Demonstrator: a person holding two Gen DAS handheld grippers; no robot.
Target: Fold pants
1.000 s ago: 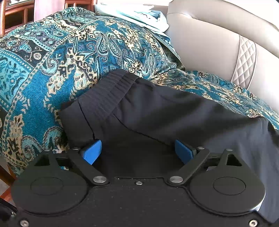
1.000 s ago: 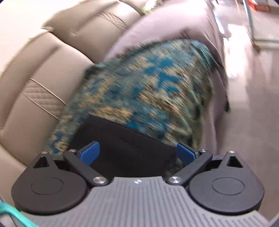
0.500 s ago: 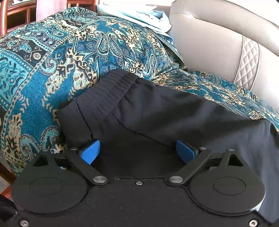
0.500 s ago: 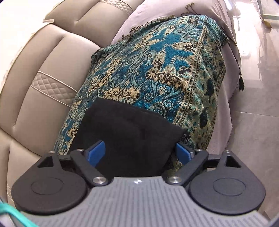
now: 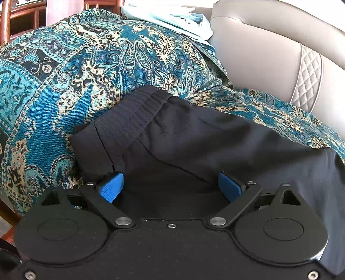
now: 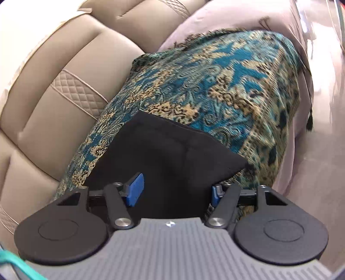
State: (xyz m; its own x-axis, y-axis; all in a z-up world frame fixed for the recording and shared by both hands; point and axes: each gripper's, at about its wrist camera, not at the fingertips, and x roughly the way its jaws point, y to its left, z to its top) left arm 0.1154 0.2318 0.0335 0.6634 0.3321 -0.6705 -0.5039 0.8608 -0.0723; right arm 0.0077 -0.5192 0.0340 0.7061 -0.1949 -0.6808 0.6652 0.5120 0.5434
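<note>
Black pants (image 5: 194, 137) lie across a sofa seat covered by a teal paisley throw (image 5: 64, 75). The ribbed waistband (image 5: 138, 112) is at the upper left in the left wrist view. My left gripper (image 5: 170, 187) is open, its blue pads either side of a fold of the pants near the waist. In the right wrist view the leg end of the pants (image 6: 163, 155) lies flat on the throw (image 6: 226, 86). My right gripper (image 6: 174, 189) is open, its jaws partly narrowed, with the black cloth between the pads.
A beige leather sofa back (image 5: 269, 53) with quilted strips (image 6: 75, 90) runs behind the seat. Light blue folded clothes (image 5: 172, 19) lie on the throw at the back. A wooden chair (image 5: 19, 15) stands far left. A mauve cover (image 6: 237, 19) and tiled floor (image 6: 319, 172) are at right.
The right gripper's jaws have narrowed around the leg end of the pants, and its view has shifted. The left gripper has barely moved and stays open at the waist.
</note>
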